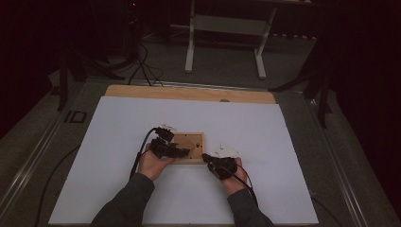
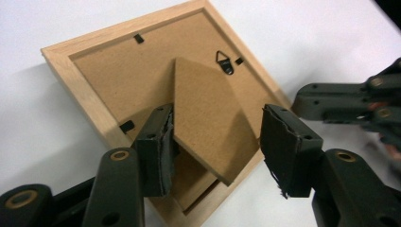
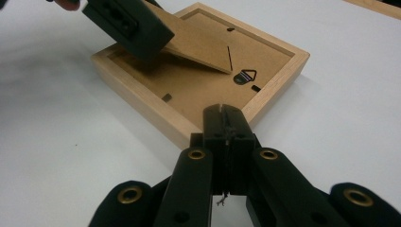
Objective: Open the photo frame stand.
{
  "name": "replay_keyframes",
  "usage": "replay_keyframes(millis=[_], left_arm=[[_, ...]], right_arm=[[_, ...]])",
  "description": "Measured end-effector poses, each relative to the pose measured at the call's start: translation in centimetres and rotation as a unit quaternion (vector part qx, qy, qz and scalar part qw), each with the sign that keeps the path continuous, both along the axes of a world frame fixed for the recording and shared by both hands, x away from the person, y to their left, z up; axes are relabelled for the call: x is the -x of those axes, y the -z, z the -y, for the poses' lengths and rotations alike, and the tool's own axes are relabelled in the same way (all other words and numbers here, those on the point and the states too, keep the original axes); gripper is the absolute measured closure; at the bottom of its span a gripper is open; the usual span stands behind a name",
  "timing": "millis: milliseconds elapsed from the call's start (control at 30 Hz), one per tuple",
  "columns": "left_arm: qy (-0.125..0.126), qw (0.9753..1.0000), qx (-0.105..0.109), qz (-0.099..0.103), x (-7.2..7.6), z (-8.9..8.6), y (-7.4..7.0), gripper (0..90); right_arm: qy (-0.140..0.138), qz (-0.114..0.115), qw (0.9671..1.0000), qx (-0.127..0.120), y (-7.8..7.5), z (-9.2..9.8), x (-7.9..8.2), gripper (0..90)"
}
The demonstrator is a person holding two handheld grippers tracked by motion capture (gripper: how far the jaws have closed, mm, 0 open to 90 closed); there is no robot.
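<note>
1. High view: the picture frame lies back-side up on the white sheet that covers the table. The left gripper reaches over the frame's near left part, its tips above the backing. The right gripper sits just off the frame's near right corner, its tip at or very near that corner; contact cannot be told from here. A forearm in a dark sleeve leads to each hand.

2. Left gripper view: the left gripper stands with its jaws wide apart. Between them lies the fold-out stand of the frame, a brown board flap raised off the backing. The left finger touches the flap's edge, while the right finger stands clear of it, beside the frame's rim. Ahead of the jaws, past the flap's hinge end, a metal hanger sits on the backing, with small black clips along the inner rim. To the right of the jaws, the other gripper lies near the frame's corner.

3. Right gripper view: the right gripper has its jaws pressed together with nothing between them. Its tip is just at the frame's nearest corner, apparently touching the wooden rim. Ahead and to the left, the left gripper's black finger rests on the raised stand, which tilts up from the backing. The hanger lies straight ahead, inside the rim.
</note>
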State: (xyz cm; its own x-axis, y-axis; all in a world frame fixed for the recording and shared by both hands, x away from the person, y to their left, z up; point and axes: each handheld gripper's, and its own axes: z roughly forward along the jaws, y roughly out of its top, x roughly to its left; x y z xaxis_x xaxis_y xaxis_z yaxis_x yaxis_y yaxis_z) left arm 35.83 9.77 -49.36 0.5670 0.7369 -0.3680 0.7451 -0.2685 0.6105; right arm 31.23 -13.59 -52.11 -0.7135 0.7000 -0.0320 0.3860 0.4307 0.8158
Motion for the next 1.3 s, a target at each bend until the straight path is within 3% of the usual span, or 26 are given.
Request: replay_keyframes(millis=[133,267,367,767,1233,1300], left_arm=[[-0.005,1.0,-0.006,-0.005,-0.1,0.1,0.1,47.6],[-0.013,0.9998,0.005,-0.012,-0.3,-0.1,0.1,52.0],[-0.009,0.9999,-0.003,-0.013,-0.3,0.0,0.1,52.5],[-0.006,0.9997,-0.025,0.005,0.1,0.3,0.0,53.1],[-0.002,0.9975,-0.044,0.055,1.3,0.8,-0.4,53.2],[-0.004,0.9964,-0.047,0.07,1.8,0.9,-0.3,53.2]], right_arm=[[0.0,0.0,1.0,0.0,0.0,0.0,0.0,89.1],[0.001,-0.001,1.0,-0.001,0.0,0.0,0.0,88.9],[0.001,-0.001,1.0,-0.001,0.0,0.0,0.0,88.7],[0.0,-0.004,1.0,0.0,-0.2,0.2,-0.1,81.9],[-0.007,-0.008,0.9998,-0.014,-1.5,0.7,-0.3,69.0],[-0.006,-0.009,0.9998,-0.018,-1.6,0.9,-0.3,65.9]])
